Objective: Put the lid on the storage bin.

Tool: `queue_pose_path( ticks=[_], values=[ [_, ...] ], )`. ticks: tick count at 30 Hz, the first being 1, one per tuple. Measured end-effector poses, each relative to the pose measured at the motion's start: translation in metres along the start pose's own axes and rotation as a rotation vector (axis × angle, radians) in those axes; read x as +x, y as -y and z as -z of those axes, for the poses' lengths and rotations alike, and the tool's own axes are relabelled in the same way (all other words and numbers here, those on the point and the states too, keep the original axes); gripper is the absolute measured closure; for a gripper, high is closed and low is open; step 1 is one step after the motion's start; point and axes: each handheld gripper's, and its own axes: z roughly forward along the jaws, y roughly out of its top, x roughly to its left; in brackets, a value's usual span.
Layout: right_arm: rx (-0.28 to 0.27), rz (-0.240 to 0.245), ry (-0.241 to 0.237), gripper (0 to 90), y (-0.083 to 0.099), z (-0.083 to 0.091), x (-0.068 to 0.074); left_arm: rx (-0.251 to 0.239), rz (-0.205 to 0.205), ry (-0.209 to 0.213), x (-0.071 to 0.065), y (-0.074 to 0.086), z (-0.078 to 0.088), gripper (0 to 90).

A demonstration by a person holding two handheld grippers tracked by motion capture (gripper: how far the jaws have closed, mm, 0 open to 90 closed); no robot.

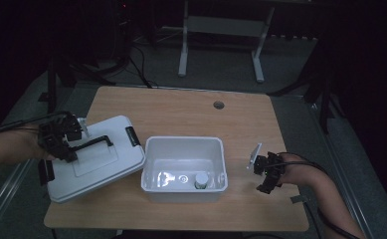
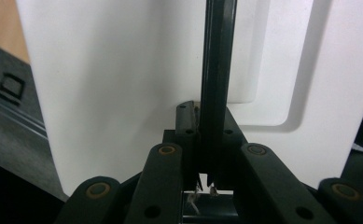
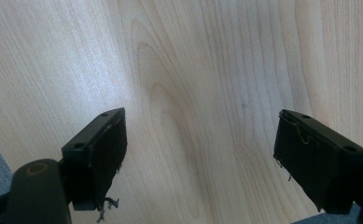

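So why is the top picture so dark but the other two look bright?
High view: dim room, background nearly black, a glare spot inside the bin. Left gripper view: the white lid looks bright, and the handle is soft-edged up close. Right gripper view: evenly lit table, grain sharp.

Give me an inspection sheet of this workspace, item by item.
Surface: wooden table, a round hole near its far edge.
Job's things: white lid with black handle, lying left of the open white bin; a small jar stands inside the bin.
Clutter: nothing seen.
Grippers: left tongs shut on the handle; right tongs open above bare wood, right of the bin.
Cables: one trails from each gripper; more lie on the floor beyond.
Surroundings: dark room, grey floor, a metal stand behind.
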Motion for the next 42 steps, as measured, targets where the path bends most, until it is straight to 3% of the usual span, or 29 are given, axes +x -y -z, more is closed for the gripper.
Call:
queue_pose_path(
  ticks=[9, 11, 14, 15, 16, 17, 26, 28, 29, 32, 42],
  values=[
    [-0.003, 0.000, -0.001, 17.0, 0.003, -0.003, 0.001, 0.002, -0.106, -0.005, -0.012, -0.043, 0.005, 83.6],
    [-0.003, 0.000, -0.002, 17.0, 0.003, -0.003, 0.001, 0.000, -0.113, -0.007, -0.014, -0.047, 0.006, 83.6],
    [0.000, -0.006, -0.003, 17.0, 0.006, -0.003, 0.001, -0.019, -0.173, 0.000, -0.021, -0.072, 0.011, 83.6],
    [0.000, -0.005, -0.003, 17.0, 0.006, -0.003, 0.001, -0.019, -0.173, 0.000, -0.021, -0.072, 0.011, 83.6],
    [0.000, -0.005, -0.002, 17.0, 0.007, -0.002, 0.001, -0.023, -0.194, 0.004, -0.025, -0.083, 0.013, 83.6],
    [0.000, -0.005, -0.002, 17.0, 0.007, -0.002, 0.001, -0.023, -0.194, 0.004, -0.025, -0.083, 0.013, 83.6],
    [0.001, -0.007, 0.003, 17.1, 0.011, 0.001, 0.001, -0.030, -0.307, 0.001, -0.045, -0.133, 0.019, 83.6],
    [0.000, -0.006, 0.003, 17.1, 0.011, 0.001, 0.001, -0.030, -0.307, 0.001, -0.045, -0.133, 0.019, 83.6],
    [-0.004, -0.007, 0.004, 17.0, 0.010, 0.001, 0.000, -0.042, -0.345, 0.014, -0.051, -0.148, 0.020, 83.6],
    [-0.003, -0.002, 0.004, 17.0, 0.009, 0.001, 0.002, -0.065, -0.369, 0.023, -0.056, -0.159, 0.019, 83.6],
    [0.001, 0.002, -0.001, 17.1, 0.009, -0.001, 0.003, -0.040, -0.420, 0.034, -0.069, -0.189, 0.006, 83.6]
  ],
)
